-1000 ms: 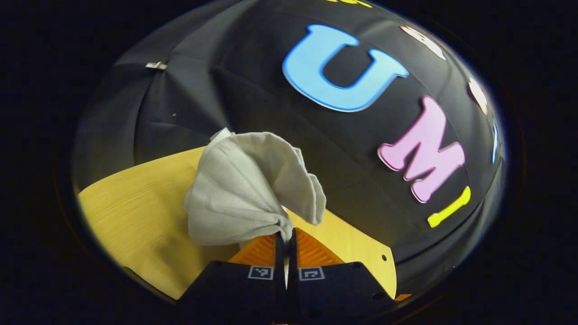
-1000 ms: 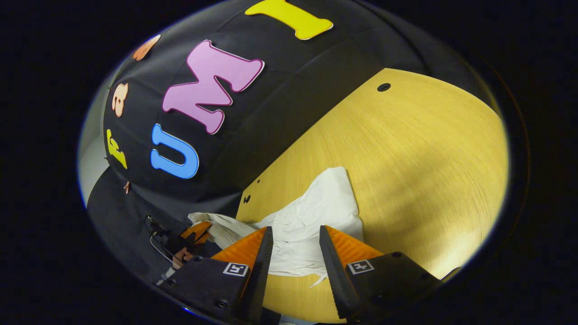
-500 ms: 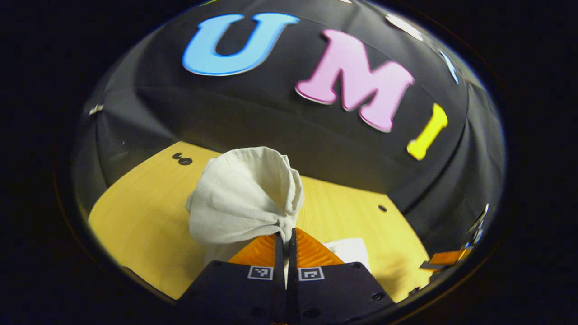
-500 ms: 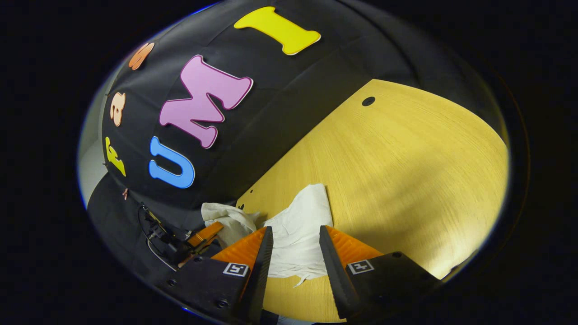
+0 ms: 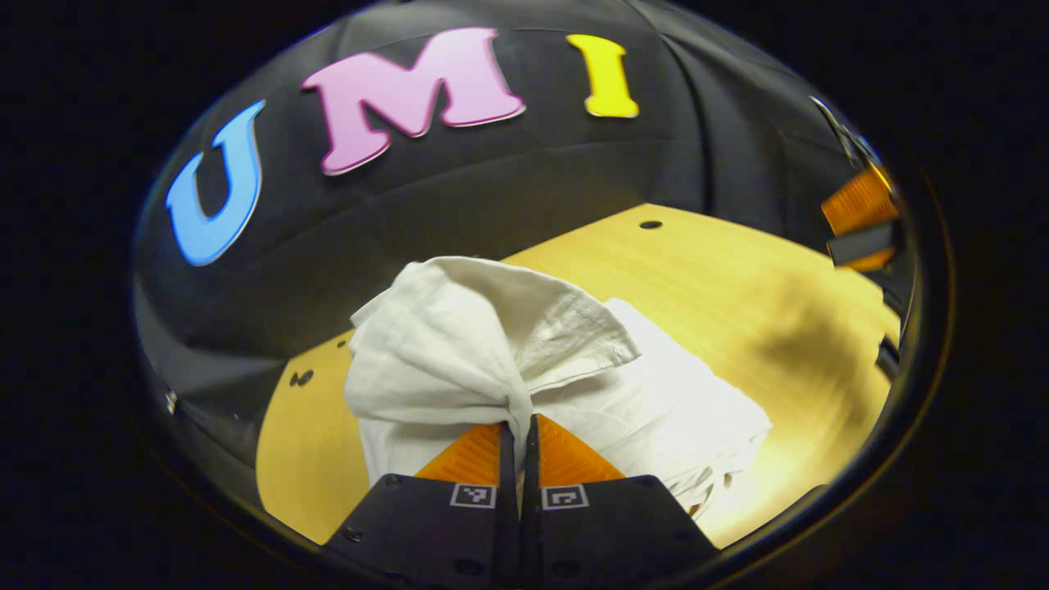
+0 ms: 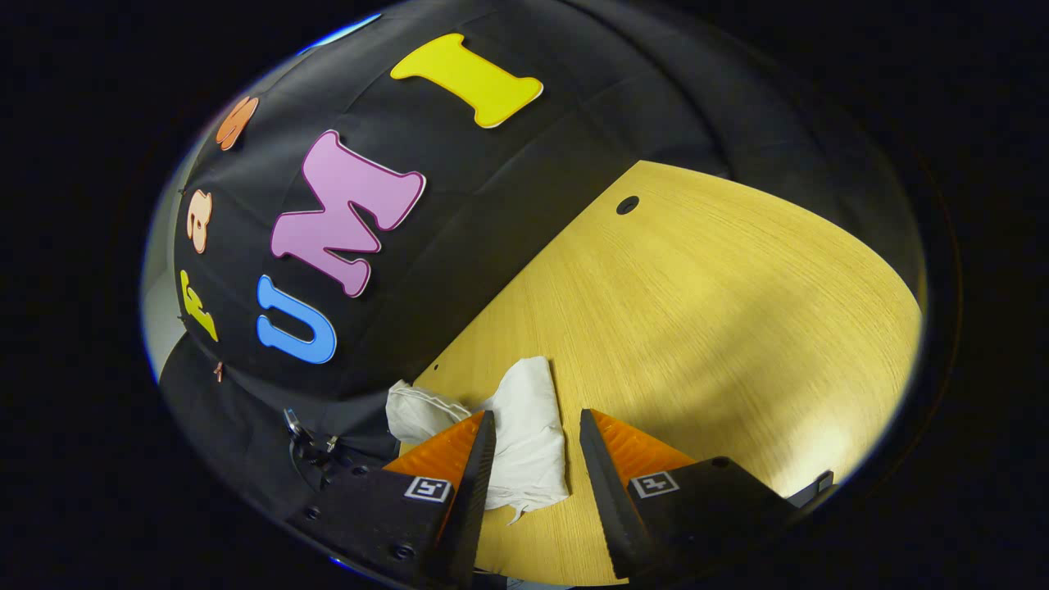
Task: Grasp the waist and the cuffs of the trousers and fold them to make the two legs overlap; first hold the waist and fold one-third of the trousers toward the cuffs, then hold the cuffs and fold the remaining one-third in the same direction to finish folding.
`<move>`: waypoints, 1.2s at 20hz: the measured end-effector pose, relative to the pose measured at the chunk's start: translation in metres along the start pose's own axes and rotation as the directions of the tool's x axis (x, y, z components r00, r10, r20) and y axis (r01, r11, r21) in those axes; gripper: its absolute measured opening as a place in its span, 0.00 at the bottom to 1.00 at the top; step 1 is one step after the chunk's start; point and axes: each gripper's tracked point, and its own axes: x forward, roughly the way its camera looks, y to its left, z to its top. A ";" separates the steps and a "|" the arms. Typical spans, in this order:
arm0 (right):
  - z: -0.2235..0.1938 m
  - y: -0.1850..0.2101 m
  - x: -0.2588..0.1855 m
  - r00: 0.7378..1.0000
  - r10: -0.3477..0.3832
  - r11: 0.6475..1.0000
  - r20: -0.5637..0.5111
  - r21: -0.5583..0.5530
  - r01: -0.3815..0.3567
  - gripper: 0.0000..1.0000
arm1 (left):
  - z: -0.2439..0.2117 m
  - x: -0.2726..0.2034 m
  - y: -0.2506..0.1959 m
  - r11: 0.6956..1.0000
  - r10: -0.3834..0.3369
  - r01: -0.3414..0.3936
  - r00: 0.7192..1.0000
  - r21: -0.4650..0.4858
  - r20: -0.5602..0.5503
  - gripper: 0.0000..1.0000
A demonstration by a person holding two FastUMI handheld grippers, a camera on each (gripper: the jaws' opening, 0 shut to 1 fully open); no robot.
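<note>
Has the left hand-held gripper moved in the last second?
Yes. The left hand-held gripper, shut on the trousers, swung right; the table's hole came into view.

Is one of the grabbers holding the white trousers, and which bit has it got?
Yes. The left gripper has its jaws shut on a bunched edge of the white trousers; which end cannot be told. The right gripper is open, holding nothing.
</note>
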 end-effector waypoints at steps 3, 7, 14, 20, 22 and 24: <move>0.009 -0.017 -0.010 0.999 -0.033 0.999 0.025 0.002 0.033 0.64 | -0.010 -0.001 0.003 0.987 0.010 -0.009 1.000 0.162 -0.005 0.06; 0.015 -0.033 -0.023 0.997 -0.066 0.997 0.044 0.028 0.065 0.64 | -0.028 0.003 -0.008 0.900 0.017 -0.020 1.000 0.436 0.010 0.07; 0.007 -0.019 -0.032 0.998 -0.051 0.998 0.039 0.039 0.049 0.64 | -0.016 -0.019 -0.020 0.829 0.015 -0.050 0.998 0.558 0.066 0.90; -0.005 0.014 -0.041 1.000 -0.006 0.999 0.021 0.039 0.006 0.64 | -0.002 -0.058 0.009 0.904 0.032 -0.055 0.998 0.424 0.062 0.95; -0.007 0.028 -0.047 1.000 0.014 0.999 0.027 0.043 -0.015 0.64 | 0.003 -0.076 0.023 0.925 0.046 -0.068 0.997 0.374 0.068 0.95; -0.006 0.042 -0.052 0.999 0.031 0.998 0.043 0.054 -0.033 0.64 | 0.005 -0.096 0.037 0.946 0.055 -0.074 0.996 0.316 0.070 0.95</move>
